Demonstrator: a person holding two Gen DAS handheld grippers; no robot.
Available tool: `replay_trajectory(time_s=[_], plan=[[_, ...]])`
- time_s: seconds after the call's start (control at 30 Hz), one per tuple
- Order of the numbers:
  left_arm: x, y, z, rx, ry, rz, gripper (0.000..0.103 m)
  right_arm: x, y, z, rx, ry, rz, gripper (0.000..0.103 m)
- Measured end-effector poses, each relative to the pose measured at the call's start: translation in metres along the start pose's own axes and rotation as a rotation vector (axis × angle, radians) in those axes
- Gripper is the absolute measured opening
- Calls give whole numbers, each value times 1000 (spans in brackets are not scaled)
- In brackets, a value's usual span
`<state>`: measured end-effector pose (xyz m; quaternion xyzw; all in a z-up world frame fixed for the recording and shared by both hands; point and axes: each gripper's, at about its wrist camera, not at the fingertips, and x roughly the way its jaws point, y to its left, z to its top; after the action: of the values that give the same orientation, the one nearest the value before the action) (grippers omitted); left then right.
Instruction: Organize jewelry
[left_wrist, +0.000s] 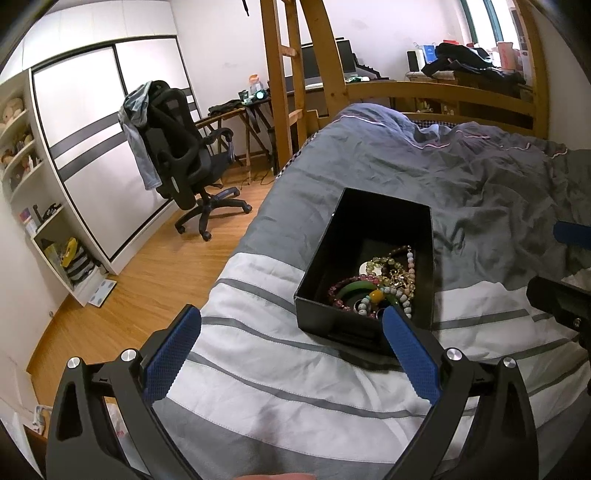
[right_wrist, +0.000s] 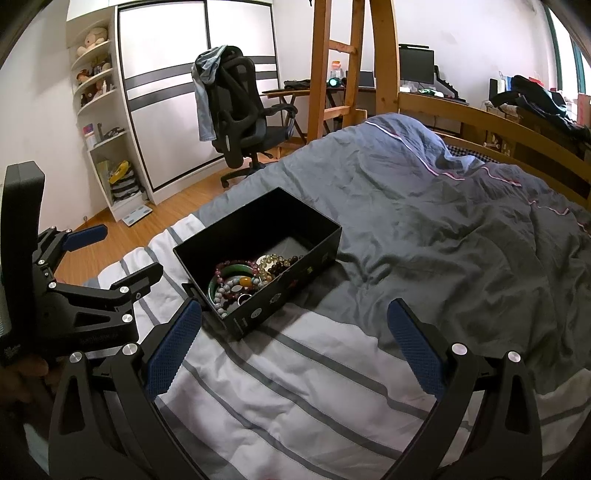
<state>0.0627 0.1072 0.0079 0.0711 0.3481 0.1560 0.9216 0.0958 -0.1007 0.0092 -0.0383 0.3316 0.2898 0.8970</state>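
An open black box (left_wrist: 328, 314) sits on the bed and holds a heap of jewelry (left_wrist: 376, 284): bead bracelets, a green bangle, rings. It also shows in the right wrist view (right_wrist: 295, 284), with the jewelry (right_wrist: 243, 280) inside. My left gripper (left_wrist: 291, 325) is open and empty just in front of the box, its right fingertip over the box's near corner. My right gripper (right_wrist: 295, 317) is open and empty, near the box's right side. The left gripper (right_wrist: 122, 254) shows in the right wrist view left of the box.
The box rests on a grey and white striped duvet (left_wrist: 280, 376). A black office chair (left_wrist: 177, 155) stands on the wooden floor at left, by a white wardrobe (left_wrist: 92, 147). A wooden bunk ladder and frame (left_wrist: 284, 74) rise behind the bed.
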Motion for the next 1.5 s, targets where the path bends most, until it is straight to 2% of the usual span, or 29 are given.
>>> replay_trajectory(time_s=[1.5], plan=[[5, 2, -1, 6, 11, -10, 97, 5, 2, -5, -2, 14, -2, 99]])
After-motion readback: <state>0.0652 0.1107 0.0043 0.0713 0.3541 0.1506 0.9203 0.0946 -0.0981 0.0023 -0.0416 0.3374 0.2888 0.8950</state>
